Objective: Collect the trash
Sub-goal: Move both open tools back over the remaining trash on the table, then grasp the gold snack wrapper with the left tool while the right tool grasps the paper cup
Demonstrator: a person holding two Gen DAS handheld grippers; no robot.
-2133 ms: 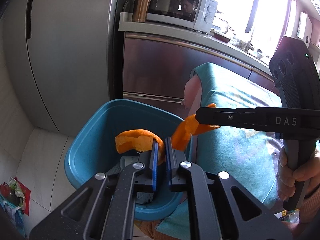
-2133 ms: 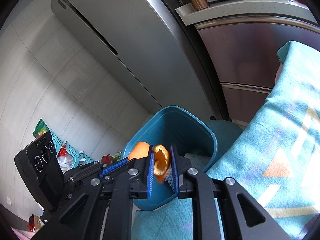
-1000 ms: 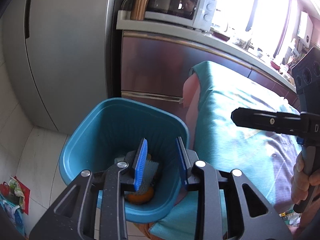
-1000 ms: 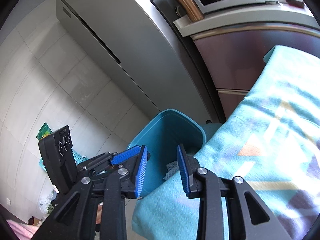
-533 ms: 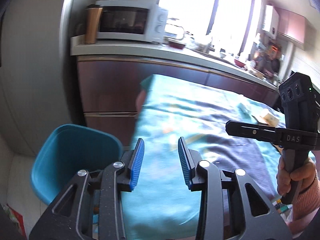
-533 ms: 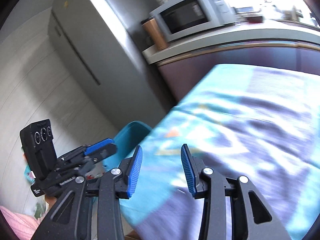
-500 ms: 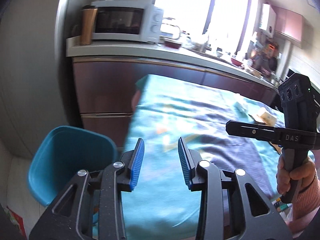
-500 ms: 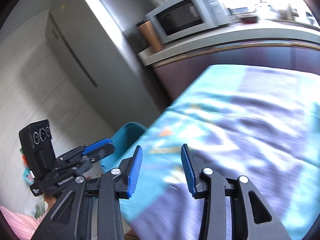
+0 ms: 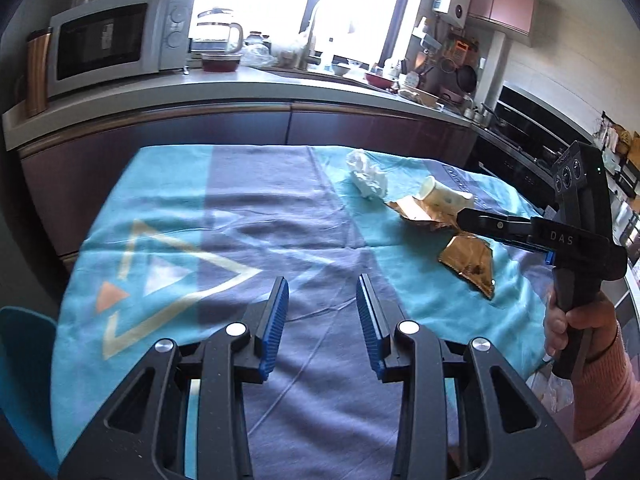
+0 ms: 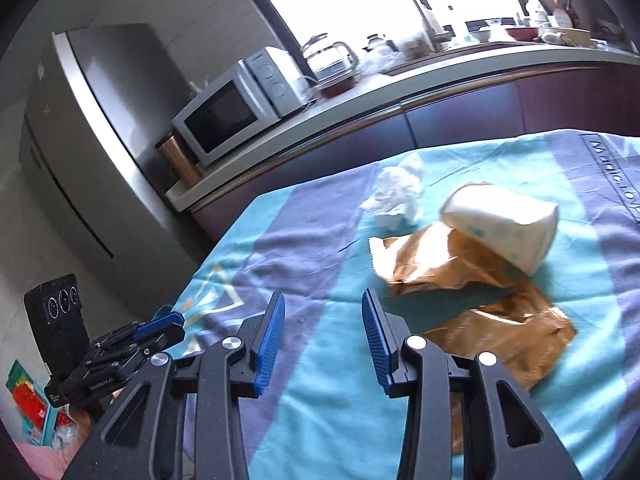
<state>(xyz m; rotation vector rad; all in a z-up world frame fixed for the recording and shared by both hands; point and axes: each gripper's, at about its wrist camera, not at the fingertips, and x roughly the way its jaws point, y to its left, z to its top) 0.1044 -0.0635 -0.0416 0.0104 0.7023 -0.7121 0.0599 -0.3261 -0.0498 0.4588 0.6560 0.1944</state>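
Observation:
On the teal and purple tablecloth (image 9: 248, 216) lie a crumpled white tissue (image 9: 367, 178), a tipped white paper cup (image 9: 444, 199) and two brown foil wrappers (image 9: 469, 260). The right wrist view shows the tissue (image 10: 396, 196), the cup (image 10: 506, 224) and the wrappers (image 10: 436, 264) close ahead and to the right. My left gripper (image 9: 322, 316) is open and empty over the near middle of the cloth. My right gripper (image 10: 322, 332) is open and empty just short of the wrappers; in the left wrist view (image 9: 496, 224) it hovers over them. The blue bin's rim (image 9: 20, 344) shows at lower left.
A kitchen counter (image 9: 240, 88) runs behind the table with a microwave (image 9: 108, 44), a glass kettle (image 9: 216, 36) and dishes. A steel fridge (image 10: 92, 128) stands at the left. Red and green clutter (image 10: 28, 400) lies on the floor.
Both grippers let orange peel drop into the blue bin, opened, and swung right from the bin to the table. The trash on the cloth is now in front of them.

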